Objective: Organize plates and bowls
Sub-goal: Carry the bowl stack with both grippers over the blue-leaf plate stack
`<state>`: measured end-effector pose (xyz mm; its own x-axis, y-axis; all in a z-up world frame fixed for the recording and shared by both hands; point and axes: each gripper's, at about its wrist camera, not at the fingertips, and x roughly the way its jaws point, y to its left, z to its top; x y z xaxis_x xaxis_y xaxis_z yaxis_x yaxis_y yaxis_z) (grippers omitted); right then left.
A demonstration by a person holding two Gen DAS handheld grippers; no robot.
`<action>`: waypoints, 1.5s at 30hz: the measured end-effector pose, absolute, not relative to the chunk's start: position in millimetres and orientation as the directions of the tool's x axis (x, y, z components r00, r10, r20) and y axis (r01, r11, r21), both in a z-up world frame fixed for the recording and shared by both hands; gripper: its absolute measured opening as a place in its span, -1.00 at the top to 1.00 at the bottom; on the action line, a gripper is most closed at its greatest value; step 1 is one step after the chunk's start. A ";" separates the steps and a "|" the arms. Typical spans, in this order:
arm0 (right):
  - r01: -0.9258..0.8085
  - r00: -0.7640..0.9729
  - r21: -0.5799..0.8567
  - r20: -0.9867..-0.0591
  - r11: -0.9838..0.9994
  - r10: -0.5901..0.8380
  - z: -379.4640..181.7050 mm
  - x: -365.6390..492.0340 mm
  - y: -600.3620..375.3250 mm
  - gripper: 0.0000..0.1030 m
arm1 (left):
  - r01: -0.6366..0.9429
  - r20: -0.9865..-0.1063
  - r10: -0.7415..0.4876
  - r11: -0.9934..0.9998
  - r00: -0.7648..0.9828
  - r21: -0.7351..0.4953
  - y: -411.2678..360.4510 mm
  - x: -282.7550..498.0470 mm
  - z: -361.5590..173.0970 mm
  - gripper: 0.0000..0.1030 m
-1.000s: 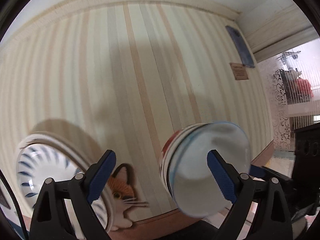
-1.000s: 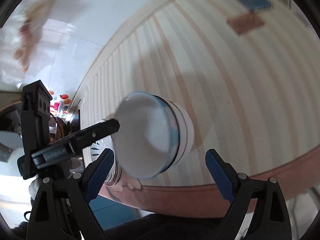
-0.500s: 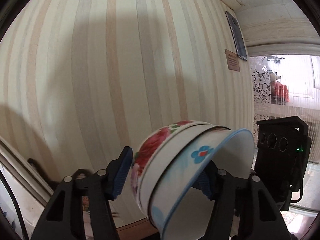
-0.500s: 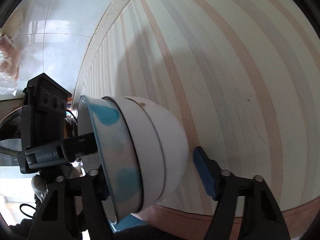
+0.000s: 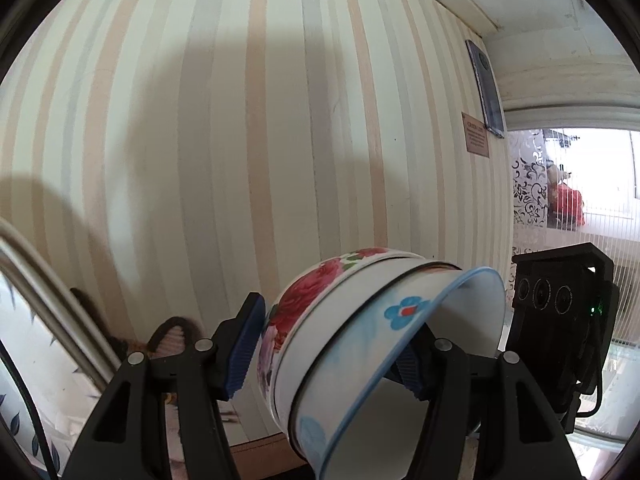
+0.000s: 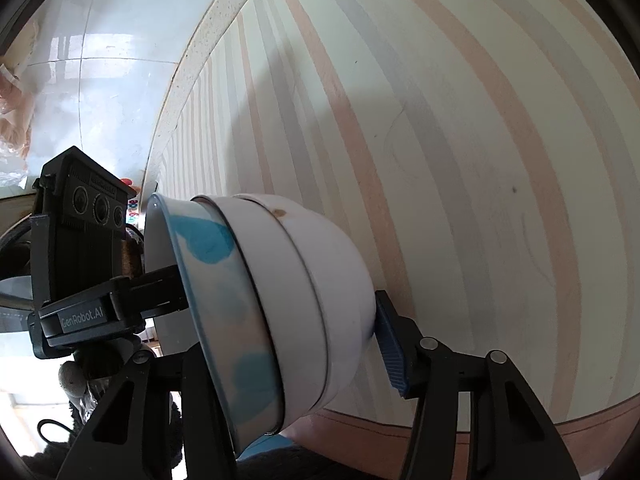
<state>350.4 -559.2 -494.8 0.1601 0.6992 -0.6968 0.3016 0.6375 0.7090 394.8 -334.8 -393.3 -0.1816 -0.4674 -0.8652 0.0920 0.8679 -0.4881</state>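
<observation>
A stack of three nested bowls [image 5: 360,344] is held up on its side in front of a striped wall. The bottom bowl carries red roses, the innermost has a blue rim and blue flowers. My left gripper [image 5: 328,344] is shut on the stack from both sides. In the right wrist view the same stack [image 6: 280,312] lies between my right gripper's [image 6: 280,344] fingers, which are shut on it too. The left finger of each gripper partly hides behind the bowls.
The striped wallpaper wall [image 5: 248,140] fills most of both views. A metal bar [image 5: 48,300] crosses at lower left in the left wrist view. A window with patterned glass [image 5: 560,200] is at right. The other gripper's camera box [image 6: 84,232] shows at left.
Both grippers have closed in on the bowl stack and lifted it. The blue-striped plate and cat picture have left the left wrist view; the stack now sits nearer the cameras.
</observation>
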 end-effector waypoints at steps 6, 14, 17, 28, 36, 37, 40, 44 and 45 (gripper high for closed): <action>0.289 0.150 0.730 -0.674 0.619 0.724 -492.2 366.0 -547.9 -0.07 | 0.072 -0.874 -0.460 0.877 -0.155 -0.474 -327.3 396.6 -382.3 -0.12; 0.239 0.106 0.751 -0.650 0.615 0.752 -480.7 385.4 -512.8 -0.08 | 0.013 -0.887 -0.453 0.890 -0.086 -0.456 -290.3 396.9 -355.9 -0.13; 0.196 0.074 0.759 -0.643 0.621 0.762 -472.2 394.7 -491.4 -0.07 | -0.018 -0.890 -0.454 0.891 -0.042 -0.454 -266.8 395.0 -345.1 -0.13; 0.112 0.014 0.776 -0.626 0.621 0.780 -453.2 411.0 -384.4 -0.07 | -0.097 -0.895 -0.447 0.890 0.015 -0.446 -171.5 388.7 -334.6 -0.13; 0.099 -0.034 0.777 -0.621 0.621 0.783 -459.0 403.1 -330.5 -0.07 | -0.148 -0.895 -0.446 0.884 0.011 -0.443 -123.1 385.3 -350.7 -0.13; 0.098 -0.038 0.776 -0.623 0.624 0.781 -460.7 403.5 -328.5 -0.07 | -0.150 -0.896 -0.445 0.885 0.007 -0.441 -119.9 385.4 -354.2 -0.12; 0.099 -0.048 0.765 -0.635 0.636 0.771 -466.2 405.6 -314.5 -0.07 | -0.145 -0.899 -0.439 0.889 -0.003 -0.434 -113.7 385.2 -360.5 -0.12; 0.104 -0.058 0.749 -0.652 0.654 0.756 -472.3 406.0 -305.1 -0.07 | -0.146 -0.895 -0.446 0.887 -0.019 -0.438 -108.4 386.4 -366.9 -0.12; 0.106 -0.057 0.748 -0.654 0.656 0.755 -472.7 406.0 -303.9 -0.07 | -0.144 -0.895 -0.446 0.887 -0.022 -0.438 -108.2 386.9 -367.3 -0.12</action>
